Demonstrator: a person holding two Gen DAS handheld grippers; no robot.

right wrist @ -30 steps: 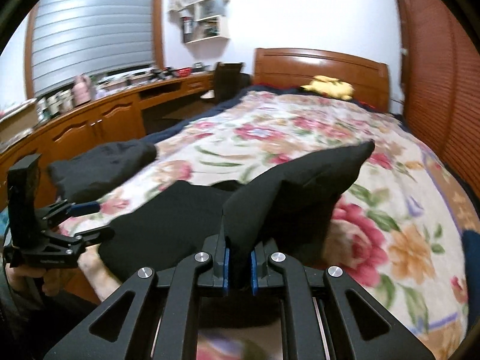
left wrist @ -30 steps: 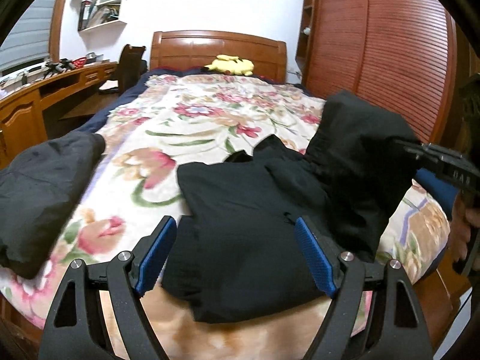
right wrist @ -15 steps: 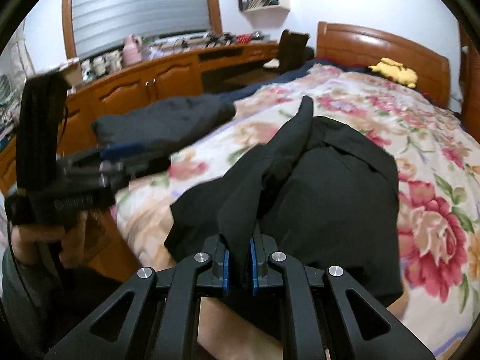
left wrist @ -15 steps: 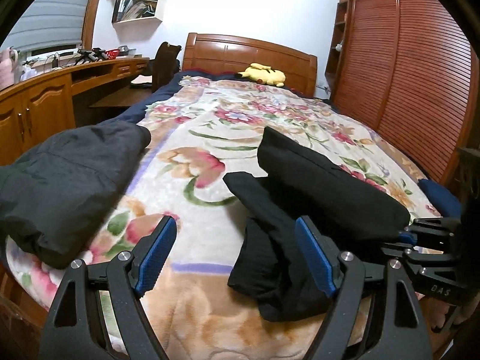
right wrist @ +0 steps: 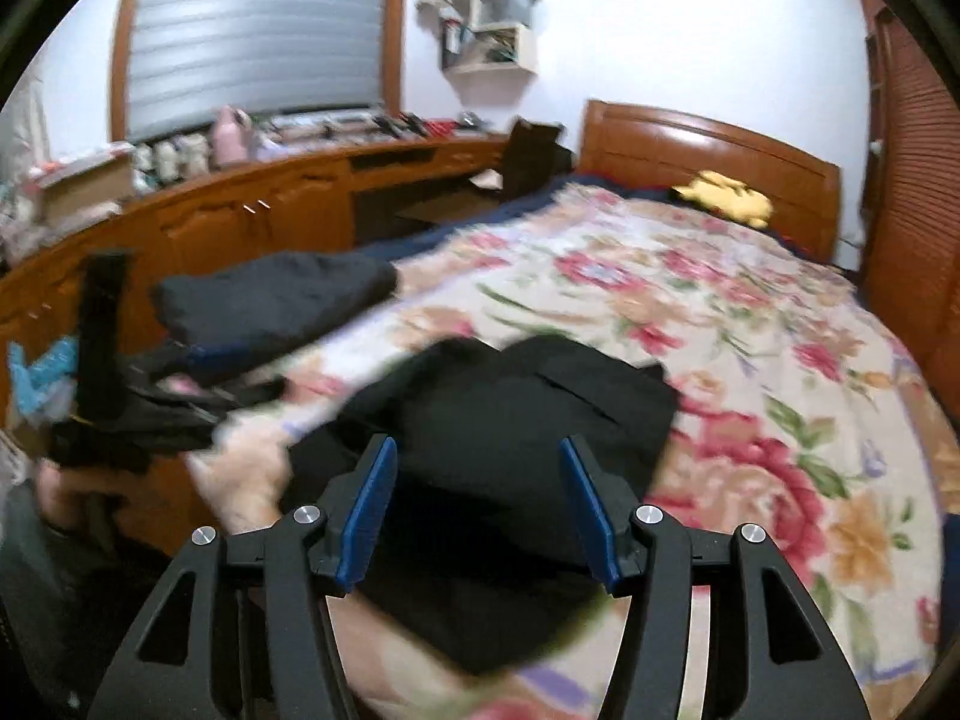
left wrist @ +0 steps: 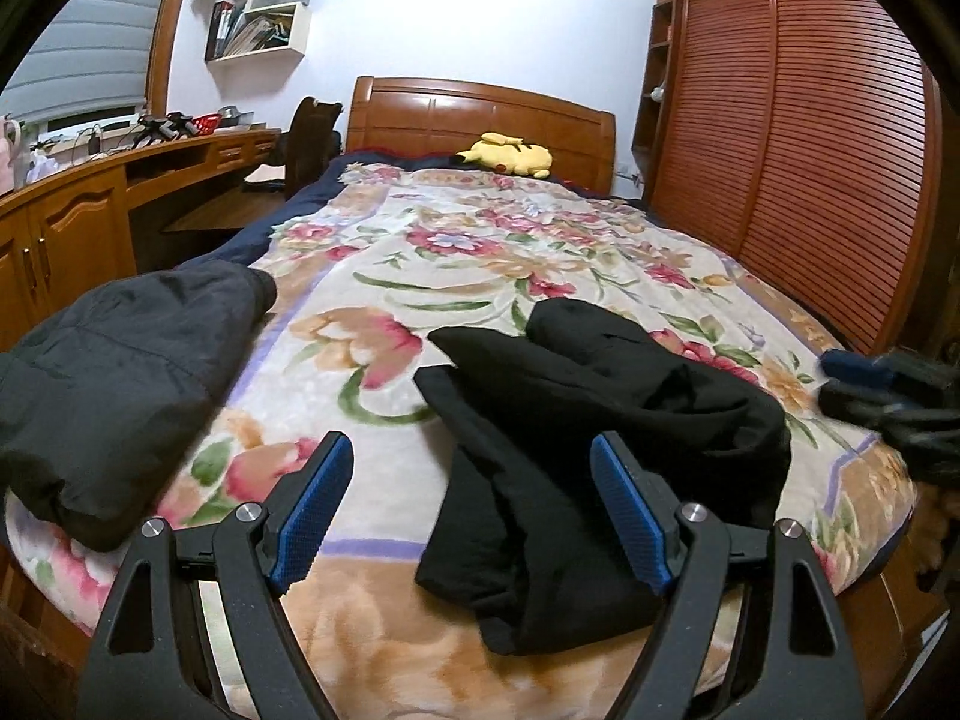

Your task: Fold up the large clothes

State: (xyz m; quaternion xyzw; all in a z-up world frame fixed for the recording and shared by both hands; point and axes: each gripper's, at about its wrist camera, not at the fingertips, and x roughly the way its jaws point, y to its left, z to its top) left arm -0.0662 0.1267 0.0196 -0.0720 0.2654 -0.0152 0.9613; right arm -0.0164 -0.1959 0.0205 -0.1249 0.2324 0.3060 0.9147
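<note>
A black garment lies bunched and partly folded on the floral bedspread near the foot of the bed. My left gripper hovers open just short of it, its blue pads apart with only the cloth's left edge showing between them. My right gripper stands over the same garment; its jaws are opening and the pads no longer press the cloth beneath them. In the left wrist view the right gripper shows blurred at the far right. In the right wrist view the left gripper appears blurred at the left.
A folded dark jacket sits on the bed's near left corner. A yellow plush toy rests by the wooden headboard. A wooden desk runs along the left, slatted wardrobe doors along the right.
My right gripper carried a lifted flap of the black garment over, lowered it and let go; its jaws have opened. The garment now lies lower and more compact. The left gripper stayed open.
</note>
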